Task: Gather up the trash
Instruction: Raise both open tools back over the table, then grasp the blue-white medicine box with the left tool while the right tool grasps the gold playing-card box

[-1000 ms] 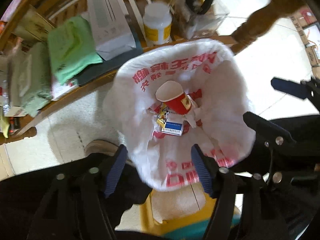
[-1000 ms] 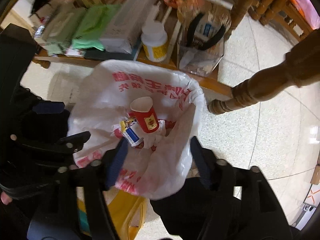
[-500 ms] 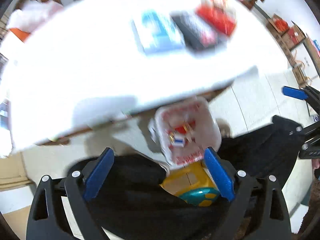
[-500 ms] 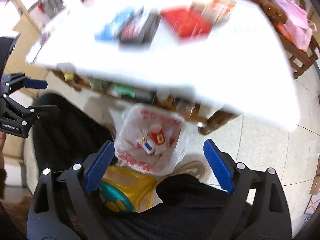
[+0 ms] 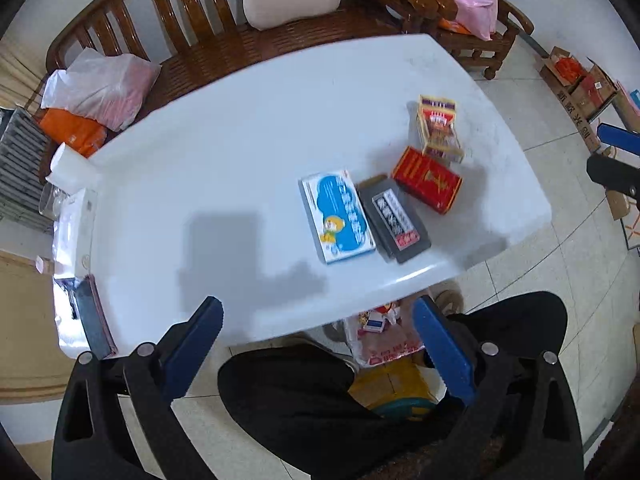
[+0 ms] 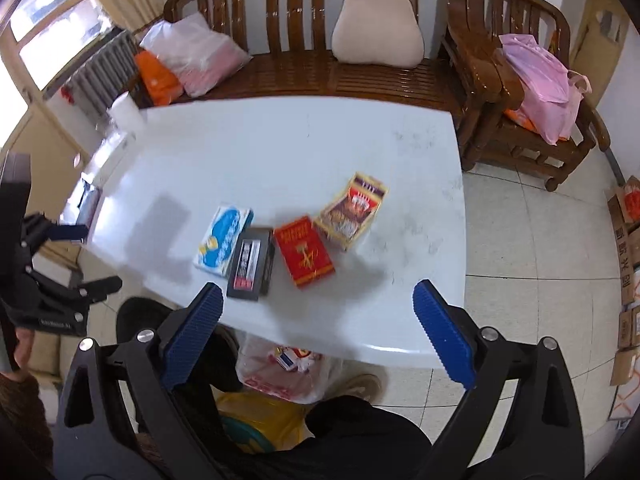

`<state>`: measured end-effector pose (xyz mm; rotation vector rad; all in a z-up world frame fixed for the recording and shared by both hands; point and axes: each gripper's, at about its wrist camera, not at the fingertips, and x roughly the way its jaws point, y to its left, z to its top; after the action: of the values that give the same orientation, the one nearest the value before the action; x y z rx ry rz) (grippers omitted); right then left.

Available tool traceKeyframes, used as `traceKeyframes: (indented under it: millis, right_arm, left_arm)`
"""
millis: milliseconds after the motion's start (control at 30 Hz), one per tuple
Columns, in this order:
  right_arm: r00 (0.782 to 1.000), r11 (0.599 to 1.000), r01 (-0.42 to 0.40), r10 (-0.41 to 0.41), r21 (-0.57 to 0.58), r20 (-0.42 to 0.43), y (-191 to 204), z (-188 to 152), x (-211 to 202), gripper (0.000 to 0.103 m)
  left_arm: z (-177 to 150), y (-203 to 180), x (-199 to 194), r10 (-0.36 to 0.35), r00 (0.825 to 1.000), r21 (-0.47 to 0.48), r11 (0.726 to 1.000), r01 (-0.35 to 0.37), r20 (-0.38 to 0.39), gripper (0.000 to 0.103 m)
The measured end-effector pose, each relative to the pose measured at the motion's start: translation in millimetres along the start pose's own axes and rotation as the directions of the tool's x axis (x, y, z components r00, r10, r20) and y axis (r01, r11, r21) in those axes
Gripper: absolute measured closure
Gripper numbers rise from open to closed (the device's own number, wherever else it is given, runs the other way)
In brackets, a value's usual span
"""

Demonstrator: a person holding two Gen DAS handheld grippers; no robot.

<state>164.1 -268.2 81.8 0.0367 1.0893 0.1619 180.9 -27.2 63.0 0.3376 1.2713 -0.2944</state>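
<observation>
Cardboard packets, four in all, are shown lying near the front edge of the white table [image 5: 240,152]: blue-and-white box [image 5: 338,216], black box [image 5: 394,220], red box [image 5: 426,186], patterned box [image 5: 438,128]. Both the left gripper [image 5: 318,344] and right gripper [image 6: 318,332] are seen opening, with nothing between the jaws. The packets are judged light, stiff and crushable; grasping across the narrow sides is advised. The trash bag [image 6: 280,372] sits below the table edge.

Black hand-held gripper [image 5: 318,334] frames, ribbed blue finger pads [image 6: 444,330], silver screws, black trousers [image 5: 292,396].
</observation>
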Motion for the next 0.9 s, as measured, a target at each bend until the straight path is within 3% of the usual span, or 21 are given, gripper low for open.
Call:
traceKeyframes:
  millis: [300, 533, 900]
  right_arm:
    - [0.999, 0.998, 0.012, -0.010, 0.054, -0.050, -14.0, 38.1, 13.4, 0.009]
    - [0.995, 0.996, 0.011, -0.001, 0.092, -0.104, -24.5, 48.6, 44.4, 0.009]
    - [0.983, 0.989, 0.016, 0.012, 0.147, -0.183, -39.5, 47.7, 93.6, 0.009]
  left_arm:
    - [31.6, 6.0, -6.1, 0.003, 1.000, 0.006, 1.000, -0.003, 0.001, 0.010]
    - [35.9, 0.5, 39.8, 0.002, 0.998, 0.042, 0.999, 0.001, -0.067, 0.010]
    - [42.4, -0.7, 94.9, -0.063, 0.988, 0.021, 0.998, 0.067, -0.140, 0.010]
